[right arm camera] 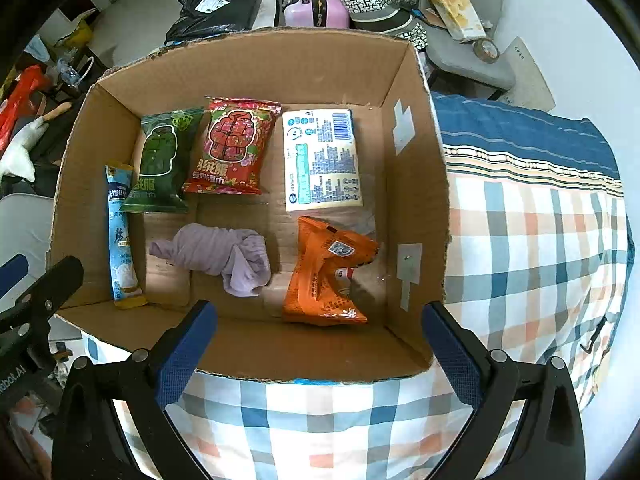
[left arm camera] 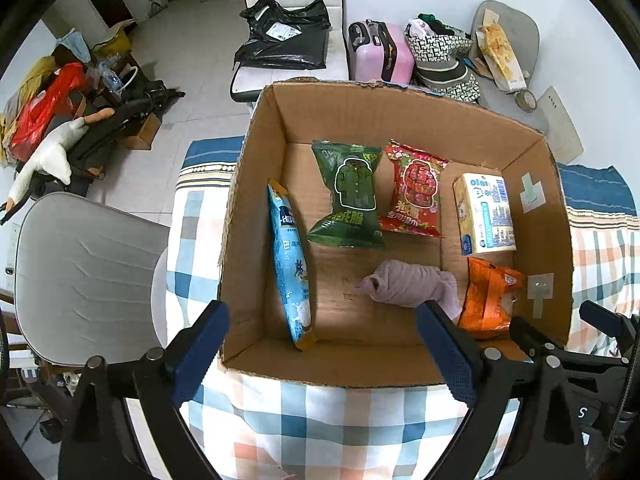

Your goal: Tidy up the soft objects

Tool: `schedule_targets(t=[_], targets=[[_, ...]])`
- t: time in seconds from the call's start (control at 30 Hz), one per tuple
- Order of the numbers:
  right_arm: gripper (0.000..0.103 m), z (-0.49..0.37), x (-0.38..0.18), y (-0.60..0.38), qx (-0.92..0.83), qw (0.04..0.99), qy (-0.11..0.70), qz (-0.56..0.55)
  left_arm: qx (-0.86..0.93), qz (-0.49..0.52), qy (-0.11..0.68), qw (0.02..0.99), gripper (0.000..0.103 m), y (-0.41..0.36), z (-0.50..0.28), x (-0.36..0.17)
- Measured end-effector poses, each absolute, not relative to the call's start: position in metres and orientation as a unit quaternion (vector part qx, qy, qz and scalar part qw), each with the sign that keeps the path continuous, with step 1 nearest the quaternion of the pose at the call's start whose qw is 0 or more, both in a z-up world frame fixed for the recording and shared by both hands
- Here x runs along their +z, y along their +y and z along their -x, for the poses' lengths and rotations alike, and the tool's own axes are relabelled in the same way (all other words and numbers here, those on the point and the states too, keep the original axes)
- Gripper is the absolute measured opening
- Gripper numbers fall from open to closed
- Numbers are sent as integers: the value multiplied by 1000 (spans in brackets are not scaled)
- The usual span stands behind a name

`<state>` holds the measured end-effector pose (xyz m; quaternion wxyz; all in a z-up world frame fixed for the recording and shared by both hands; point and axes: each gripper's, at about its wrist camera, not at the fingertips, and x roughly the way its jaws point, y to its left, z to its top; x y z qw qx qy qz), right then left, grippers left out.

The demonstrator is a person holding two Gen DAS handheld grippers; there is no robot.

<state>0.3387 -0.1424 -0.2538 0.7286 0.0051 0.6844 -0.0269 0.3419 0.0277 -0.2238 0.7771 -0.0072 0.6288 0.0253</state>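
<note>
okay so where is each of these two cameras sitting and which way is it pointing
Left wrist: rides the left gripper, above the cardboard box's near-left corner, looking down and forward; own open jaws show, right gripper at right edge.
Right wrist: rides the right gripper, above the box's near-right side; own open jaws, left gripper at left edge.
Shared: box, purple cloth, orange packet.

Both wrist views above near rim, sharing cardboard box [left arm camera: 264, 160] interior

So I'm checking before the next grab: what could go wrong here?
The purple cloth lies loosely bunched, so a pinch may lift only a fold. The orange packet sits close beside it and could get caught. The blue packet leans on the box wall, awkward for open fingers.
</note>
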Motion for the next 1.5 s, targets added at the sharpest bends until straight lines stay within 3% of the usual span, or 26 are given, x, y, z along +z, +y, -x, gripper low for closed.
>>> schedule_targets(t=[0.33,0.87,1.5], targets=[[103,-323,-220,-147,-27,750,660,-9,33,17,587,809,96,25,-310,-174],[103,-214,-65,-170,-6,835,550,-27,16,10,488,873,96,15,-202,-34],[103,-123,51,-166,22,873,486,-21,11,20,459,888,96,8,-133,30]])
